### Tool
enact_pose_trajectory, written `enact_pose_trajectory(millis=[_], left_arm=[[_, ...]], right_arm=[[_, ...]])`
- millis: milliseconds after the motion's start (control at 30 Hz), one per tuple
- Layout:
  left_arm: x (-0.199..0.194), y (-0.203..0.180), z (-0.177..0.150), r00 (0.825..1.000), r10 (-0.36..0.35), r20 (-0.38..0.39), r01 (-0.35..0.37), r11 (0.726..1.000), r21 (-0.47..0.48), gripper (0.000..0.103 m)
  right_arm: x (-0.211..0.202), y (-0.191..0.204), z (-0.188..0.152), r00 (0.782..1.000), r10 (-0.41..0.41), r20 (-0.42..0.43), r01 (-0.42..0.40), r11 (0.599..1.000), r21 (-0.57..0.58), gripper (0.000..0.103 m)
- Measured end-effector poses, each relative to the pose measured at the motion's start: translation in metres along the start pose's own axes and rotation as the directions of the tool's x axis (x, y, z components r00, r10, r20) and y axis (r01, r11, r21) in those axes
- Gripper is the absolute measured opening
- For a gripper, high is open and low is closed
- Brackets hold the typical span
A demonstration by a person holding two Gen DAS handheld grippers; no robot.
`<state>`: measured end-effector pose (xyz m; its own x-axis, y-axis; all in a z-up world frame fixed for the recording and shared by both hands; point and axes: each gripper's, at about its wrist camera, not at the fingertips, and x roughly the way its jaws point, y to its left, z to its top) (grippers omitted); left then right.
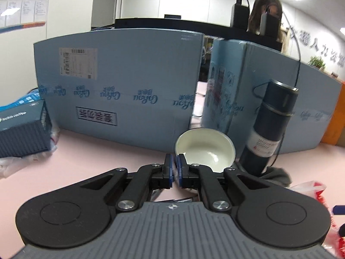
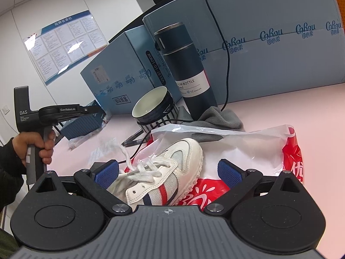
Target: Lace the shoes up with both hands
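Evidently mid-lacing, the white shoe (image 2: 172, 172) sits between the spread right tongs (image 2: 170, 172), laces (image 2: 146, 170) crossed but untied, while the left tongs (image 1: 175, 168) are pinched together, lace grip unclear.

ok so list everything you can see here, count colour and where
shoe: 1, white with red and navy stripes, on the plastic bag
plastic bag: 1, white and red, on pink table
vacuum bottle: 1, dark blue, behind bowl
bowl: 1, navy outside, white inside
cloth: 1, grey, at bottle's base
cardboard boxes: 2, blue, at back
pen: 1, dark, on table
left claw: shut
right claw: open around shoe
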<state>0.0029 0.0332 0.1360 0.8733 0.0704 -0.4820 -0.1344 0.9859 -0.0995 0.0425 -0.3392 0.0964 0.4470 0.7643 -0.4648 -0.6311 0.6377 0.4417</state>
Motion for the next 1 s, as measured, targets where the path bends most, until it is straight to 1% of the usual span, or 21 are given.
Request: enact_pose_trajectory(millis=[67, 100, 133, 200, 233, 267, 300, 333, 400, 433, 533, 600, 667, 733, 767, 800, 833, 867, 933, 1000], left_arm=[[0.004, -0.005, -0.001, 1.0, -0.022, -0.021, 0.022, 1.0, 0.008, 0.004], [0.006, -0.006, -0.003, 0.998, -0.05, -0.044, 0.05, 0.999, -0.015, 0.004], [0.008, -0.007, -0.004, 0.995, -0.078, -0.064, 0.076, 0.996, -0.041, 0.004], [0.008, -0.001, -0.01, 0.989, -0.122, -0.089, 0.11, 0.986, -0.125, 0.004], [0.01, 0.002, -0.014, 0.984, -0.136, -0.112, 0.117, 0.98, -0.162, 0.006], [0.011, 0.005, -0.018, 0.98, -0.149, -0.134, 0.122, 0.974, -0.192, 0.01], [0.013, 0.004, -0.024, 0.977, -0.148, -0.153, 0.119, 0.976, -0.182, 0.012], [0.015, 0.002, -0.03, 0.974, -0.138, -0.18, 0.113, 0.984, -0.141, 0.012], [0.021, -0.002, -0.042, 0.961, -0.118, -0.251, 0.11, 0.993, -0.046, 0.012], [0.024, -0.002, -0.048, 0.951, -0.118, -0.285, 0.115, 0.993, -0.029, 0.012], [0.033, 0.0, -0.066, 0.928, -0.127, -0.349, 0.124, 0.992, -0.031, 0.012], [0.039, -0.005, -0.074, 0.917, -0.138, -0.373, 0.146, 0.989, -0.005, 0.016], [0.042, -0.011, -0.082, 0.91, -0.138, -0.391, 0.157, 0.987, 0.018, 0.028], [0.046, -0.015, -0.089, 0.903, -0.123, -0.411, 0.154, 0.987, 0.043, 0.03], [0.048, -0.016, -0.092, 0.902, -0.117, -0.415, 0.154, 0.987, 0.057, 0.027], [0.048, -0.017, -0.094, 0.909, -0.109, -0.403, 0.151, 0.986, 0.074, 0.023], [0.048, -0.017, -0.094, 0.912, -0.11, -0.395, 0.155, 0.984, 0.084, 0.007], [0.048, -0.017, -0.094, 0.913, -0.12, -0.391, 0.162, 0.984, 0.077, 0.003], [0.041, -0.014, -0.09, 0.926, -0.145, -0.35, 0.172, 0.984, 0.048, 0.003], [0.033, -0.013, -0.078, 0.934, -0.193, -0.302, 0.204, 0.979, 0.004, 0.003]], right_arm=[[0.0, -0.001, 0.0, 1.0, -0.002, 0.0, 0.002, 1.0, 0.001, 0.099], [0.0, -0.001, 0.0, 1.0, -0.003, 0.0, 0.003, 1.0, 0.0, 0.099], [0.0, -0.001, 0.001, 1.0, -0.002, 0.0, 0.002, 1.0, -0.002, 0.099], [-0.002, -0.001, 0.001, 1.0, -0.003, 0.002, 0.003, 1.0, -0.003, 0.099], [-0.003, -0.001, 0.001, 1.0, -0.003, 0.004, 0.003, 1.0, 0.0, 0.099], [-0.004, -0.002, 0.0, 1.0, -0.005, 0.006, 0.005, 1.0, 0.007, 0.099], [-0.004, -0.004, 0.0, 1.0, -0.007, 0.007, 0.007, 1.0, 0.014, 0.099], [-0.003, -0.005, 0.0, 1.0, -0.007, 0.007, 0.007, 1.0, 0.021, 0.099], [-0.001, -0.006, 0.0, 1.0, -0.005, 0.0, 0.005, 1.0, 0.029, 0.099], [0.0, -0.006, 0.0, 1.0, -0.001, -0.004, 0.002, 1.0, 0.03, 0.099], [0.003, -0.004, -0.001, 1.0, 0.008, -0.017, -0.008, 1.0, 0.024, 0.099], [0.005, -0.004, -0.001, 1.0, 0.013, -0.028, -0.013, 1.0, 0.023, 0.099], [0.006, -0.003, -0.001, 0.999, 0.015, -0.034, -0.014, 1.0, 0.02, 0.099], [0.006, -0.004, -0.001, 0.999, 0.012, -0.033, -0.011, 1.0, 0.019, 0.099], [0.006, -0.004, -0.001, 0.999, 0.01, -0.033, -0.009, 1.0, 0.021, 0.099], [0.006, -0.005, -0.001, 0.999, 0.008, -0.033, -0.007, 1.0, 0.023, 0.099], [0.006, -0.005, -0.002, 0.999, 0.007, -0.033, -0.006, 1.0, 0.026, 0.099], [0.006, -0.006, -0.002, 0.999, 0.006, -0.032, -0.005, 1.0, 0.027, 0.099], [0.006, -0.006, -0.002, 1.0, 0.004, -0.029, -0.003, 1.0, 0.029, 0.099], [0.005, -0.007, -0.002, 1.0, -0.002, -0.025, 0.003, 0.999, 0.034, 0.099]])
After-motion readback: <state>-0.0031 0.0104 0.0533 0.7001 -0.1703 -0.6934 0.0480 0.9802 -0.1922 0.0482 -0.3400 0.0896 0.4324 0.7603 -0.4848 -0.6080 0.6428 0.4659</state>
